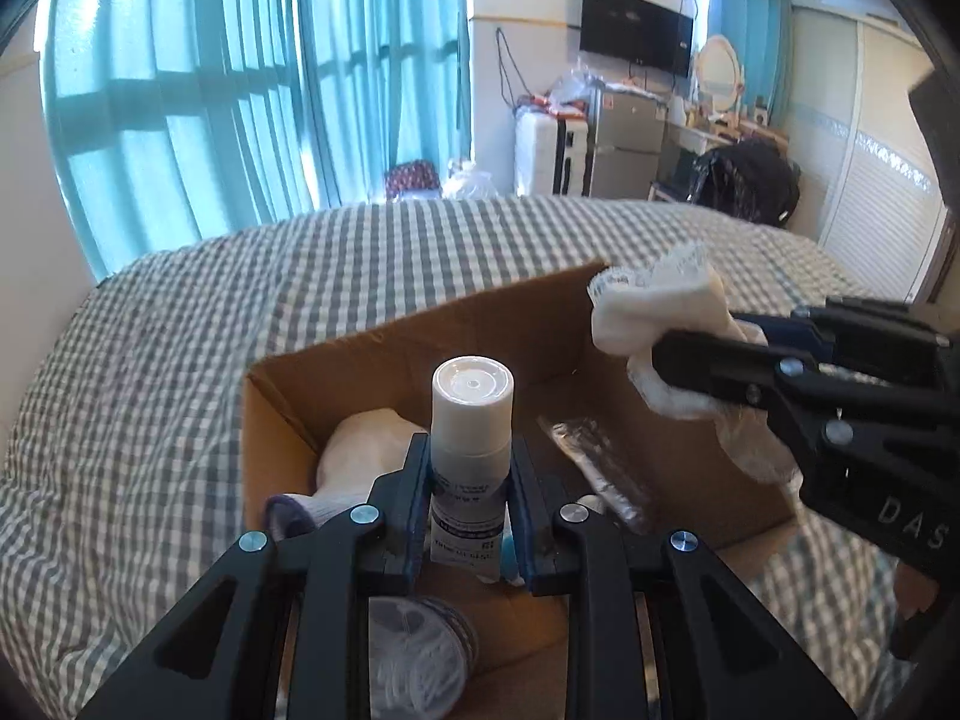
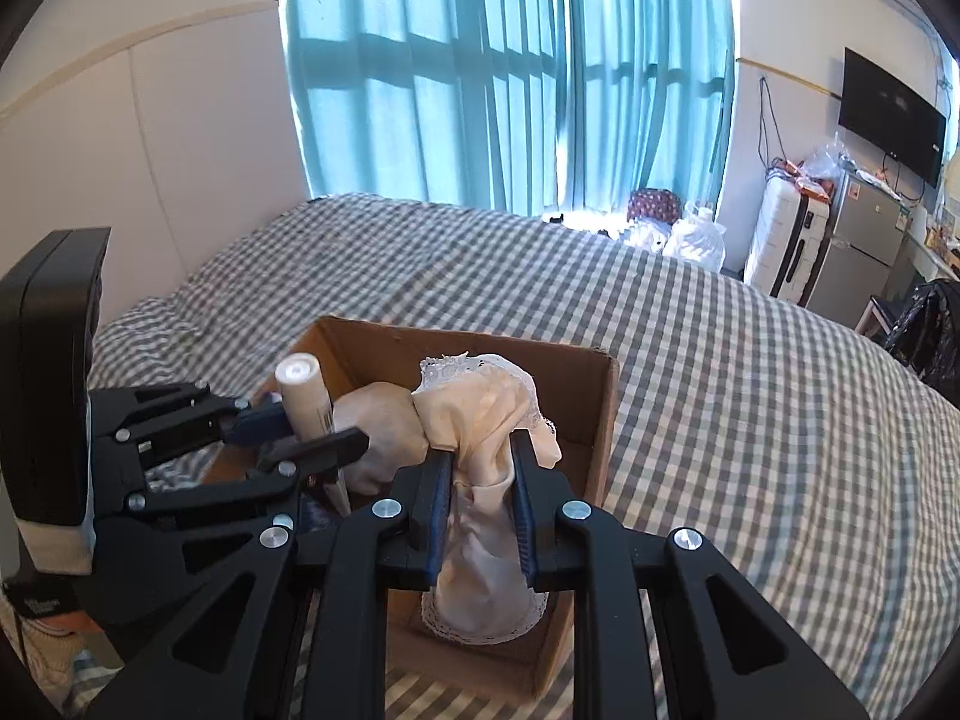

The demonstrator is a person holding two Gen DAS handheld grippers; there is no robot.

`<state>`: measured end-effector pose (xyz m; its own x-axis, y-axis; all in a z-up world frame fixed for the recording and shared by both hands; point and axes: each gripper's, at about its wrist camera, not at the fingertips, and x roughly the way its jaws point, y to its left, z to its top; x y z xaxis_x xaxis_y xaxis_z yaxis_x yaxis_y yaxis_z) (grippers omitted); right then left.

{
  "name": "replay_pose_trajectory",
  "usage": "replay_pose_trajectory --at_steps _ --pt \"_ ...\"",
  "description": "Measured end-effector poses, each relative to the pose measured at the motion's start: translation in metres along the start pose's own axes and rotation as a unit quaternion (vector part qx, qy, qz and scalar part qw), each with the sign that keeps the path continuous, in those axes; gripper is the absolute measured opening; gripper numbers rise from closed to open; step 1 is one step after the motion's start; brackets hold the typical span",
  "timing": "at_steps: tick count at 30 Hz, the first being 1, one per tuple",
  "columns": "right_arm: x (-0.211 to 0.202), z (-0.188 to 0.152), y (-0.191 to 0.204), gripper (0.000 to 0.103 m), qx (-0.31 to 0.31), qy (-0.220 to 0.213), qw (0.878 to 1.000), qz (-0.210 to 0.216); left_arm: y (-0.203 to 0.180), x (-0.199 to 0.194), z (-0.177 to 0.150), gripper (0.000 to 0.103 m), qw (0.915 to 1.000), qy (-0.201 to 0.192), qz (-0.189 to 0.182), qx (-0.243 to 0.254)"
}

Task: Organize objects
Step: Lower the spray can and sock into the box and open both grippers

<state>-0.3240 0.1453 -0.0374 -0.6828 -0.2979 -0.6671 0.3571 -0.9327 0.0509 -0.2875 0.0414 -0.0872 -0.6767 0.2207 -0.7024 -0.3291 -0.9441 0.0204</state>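
An open cardboard box (image 1: 288, 396) (image 2: 594, 414) sits on the checked bed. My left gripper (image 1: 469, 462) is shut on a white capped bottle (image 1: 471, 420), held upright over the box; the right wrist view shows this gripper (image 2: 300, 429) and bottle (image 2: 303, 393) at the left. My right gripper (image 2: 480, 456) is shut on a cream lace-trimmed cloth (image 2: 486, 414) that hangs over the box. From the left wrist view that gripper (image 1: 666, 360) and its cloth (image 1: 654, 306) are above the box's right wall. Inside the box lie a cream sock (image 1: 360, 450) and a clear plastic packet (image 1: 594, 462).
The grey-and-white checked bedspread (image 1: 180, 360) (image 2: 750, 420) surrounds the box. Teal curtains (image 2: 510, 90) hang behind the bed. A white suitcase (image 2: 786, 240), a small fridge (image 1: 627, 144) and a wall screen (image 1: 636, 36) stand at the far right. A tub of white items (image 1: 414, 648) lies under my left gripper.
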Motion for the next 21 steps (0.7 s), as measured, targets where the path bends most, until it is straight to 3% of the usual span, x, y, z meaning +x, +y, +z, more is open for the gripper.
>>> replay_pose_trajectory --at_steps 9,12,14,15,16,18,21 --pt "0.038 -0.010 -0.015 0.019 0.029 0.028 0.999 0.012 0.005 0.030 -0.013 0.025 0.9996 0.028 0.004 -0.003" --pt "0.032 -0.011 -0.015 0.026 0.032 0.022 0.999 0.012 0.005 0.027 -0.013 0.029 0.9994 0.032 0.008 -0.009" --pt "0.025 -0.010 -0.016 0.037 0.036 0.016 0.999 0.010 0.005 0.019 -0.012 0.044 0.9995 0.026 0.011 -0.013" --pt "0.021 -0.010 -0.016 0.042 0.040 0.014 0.999 0.009 0.005 0.014 -0.011 0.061 0.9996 0.019 0.016 -0.015" --pt "0.017 -0.009 -0.016 0.052 0.044 0.013 0.999 0.009 0.006 0.009 -0.010 0.069 0.9996 0.011 0.019 -0.017" --pt "0.004 -0.007 -0.016 0.063 0.049 0.003 0.999 0.005 0.007 -0.004 -0.007 0.074 0.9995 -0.002 0.023 -0.023" --pt "-0.017 -0.004 -0.016 0.064 0.057 -0.010 0.998 -0.001 0.009 -0.026 -0.003 0.080 0.9990 -0.011 0.035 -0.026"
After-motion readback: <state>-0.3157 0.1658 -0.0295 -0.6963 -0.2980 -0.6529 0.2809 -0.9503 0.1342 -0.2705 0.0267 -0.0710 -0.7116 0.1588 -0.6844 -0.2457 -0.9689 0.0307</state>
